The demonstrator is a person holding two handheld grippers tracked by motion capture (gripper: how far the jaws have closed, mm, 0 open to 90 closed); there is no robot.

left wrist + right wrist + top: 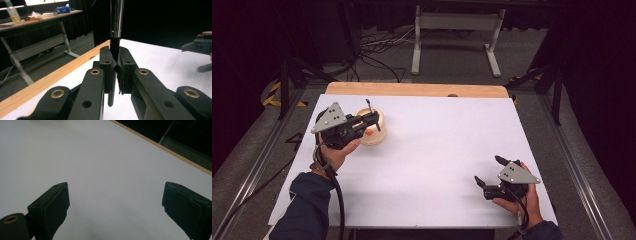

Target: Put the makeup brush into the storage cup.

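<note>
My left gripper (373,120) hovers over a pale round bowl (378,135) at the table's left. It is shut on a slim utensil (369,104), which stands nearly upright. In the left gripper view the pads (107,62) pinch the utensil's black handle (114,47), and a silver metal shaft runs up out of frame. Something small and orange (369,133) lies in the bowl. My right gripper (488,169) rests low at the front right, open with nothing between its jaws. Its two black fingers (53,202) stand wide apart over bare white table.
The white tabletop (437,150) has a wooden strip (412,89) along its far edge. Beyond it stand a white frame (457,30) and floor cables. In the left gripper view the right gripper (200,46) shows far off, and a cluttered side table (37,20) stands at the back.
</note>
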